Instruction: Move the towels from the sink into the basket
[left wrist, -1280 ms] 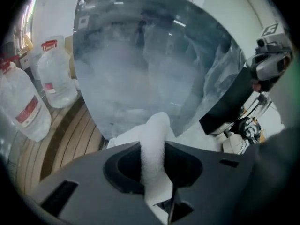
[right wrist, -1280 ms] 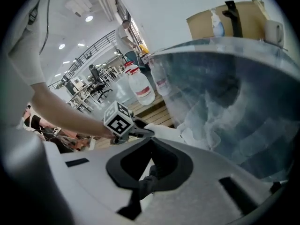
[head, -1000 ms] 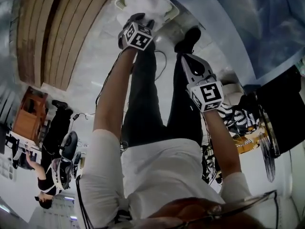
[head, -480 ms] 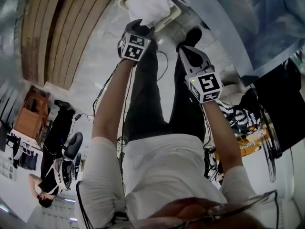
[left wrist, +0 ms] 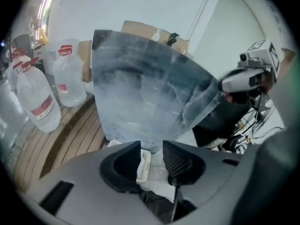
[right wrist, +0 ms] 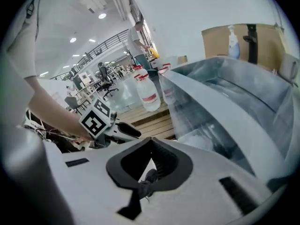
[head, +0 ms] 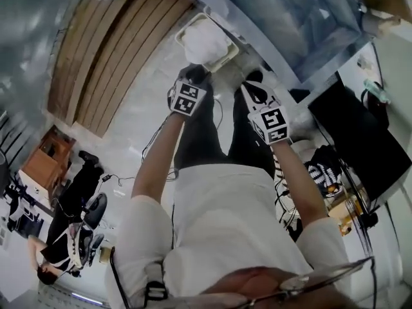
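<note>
The left gripper (head: 195, 76) hangs on the near side of the basket (head: 183, 37), just short of it and above the floor. Its jaws have just been closing and now stand narrow, with a slim gap between them and nothing in it. Through that gap the left gripper view shows only the basket's rim and pale cloth well behind.

A white towel (head: 206, 44) lies bunched inside the basket, with no clear long axis.

The right gripper (head: 251, 90) is right of the basket, also on its near side. Its jaws meet at the tips and hold nothing.

The sink (head: 290, 24) stands just right of the basket and beyond it. The right gripper looks the nearer one for any next pick there. I cannot tell whether a towel is left in the sink, because its inside is a blur. If one is, the reach would run rightward from the basket and up over the sink's wall.
</note>
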